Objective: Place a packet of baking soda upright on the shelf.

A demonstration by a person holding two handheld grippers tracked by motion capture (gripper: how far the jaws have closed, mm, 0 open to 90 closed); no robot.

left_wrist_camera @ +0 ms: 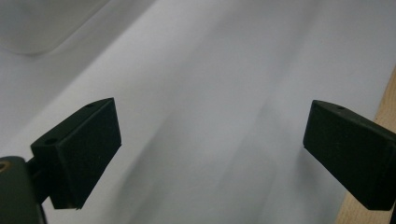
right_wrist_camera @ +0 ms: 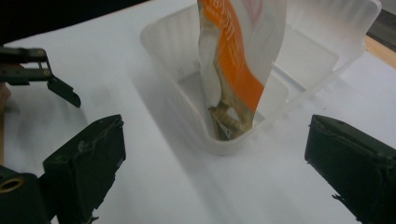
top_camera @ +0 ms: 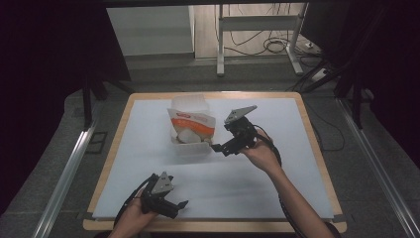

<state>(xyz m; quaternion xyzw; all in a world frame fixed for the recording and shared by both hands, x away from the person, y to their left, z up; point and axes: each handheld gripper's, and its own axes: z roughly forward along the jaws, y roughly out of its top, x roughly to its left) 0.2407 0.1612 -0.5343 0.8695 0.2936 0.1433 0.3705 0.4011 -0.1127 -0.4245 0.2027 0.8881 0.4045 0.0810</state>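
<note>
While an orange-and-white snack bag point(top_camera: 194, 124) stands upright inside a clear plastic tub point(top_camera: 190, 148) near the middle of the white table point(top_camera: 277, 193), the right gripper point(top_camera: 216, 147) hovers just beside the tub, jaws wide apart and holding nothing. The left gripper point(top_camera: 184, 204) rests near the table's front edge, also wide open and empty. The risk: the light tub could slide or tip, toppling the leaning bag, if a jaw bumps its thin wall.
</note>
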